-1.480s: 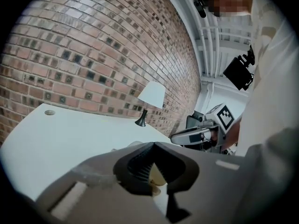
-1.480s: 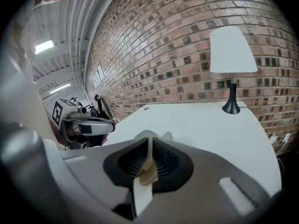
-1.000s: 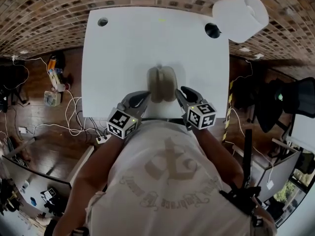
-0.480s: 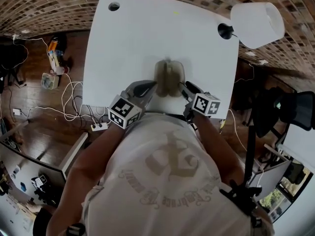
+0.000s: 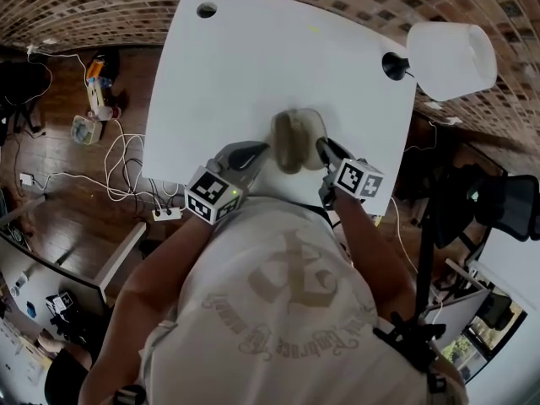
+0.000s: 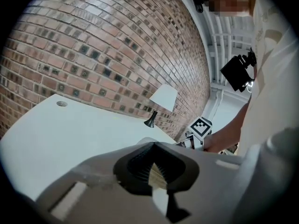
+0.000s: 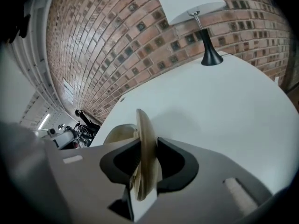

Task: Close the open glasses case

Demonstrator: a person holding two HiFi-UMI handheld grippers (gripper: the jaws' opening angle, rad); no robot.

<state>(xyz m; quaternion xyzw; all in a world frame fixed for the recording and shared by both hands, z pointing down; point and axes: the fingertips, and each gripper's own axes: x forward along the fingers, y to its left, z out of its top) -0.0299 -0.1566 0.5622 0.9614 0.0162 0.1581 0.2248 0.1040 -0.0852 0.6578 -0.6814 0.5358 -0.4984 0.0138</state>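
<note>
The beige glasses case [image 5: 295, 137] lies near the front edge of the white table [image 5: 253, 57]. My left gripper [image 5: 260, 148] is at its left side; in the left gripper view a beige strip of the case [image 6: 156, 175] shows between the nearly meeting pads of that gripper [image 6: 154, 164]. My right gripper [image 5: 325, 146] is at the case's right side. In the right gripper view the thin upright lid [image 7: 145, 139] stands between the closing jaws of this gripper [image 7: 145, 164], touching both pads. The rounded other half [image 7: 119, 133] shows behind it.
A white-shaded lamp [image 5: 451, 49] on a black foot [image 5: 392, 66] stands at the table's far right corner. A cable hole [image 5: 207, 10] is at the far left. Cables and a power strip [image 5: 169, 213] lie on the wooden floor to the left.
The right gripper has come in from beside the case and down onto its right half, rolling as it went. The left gripper has stayed at the case's left side.
</note>
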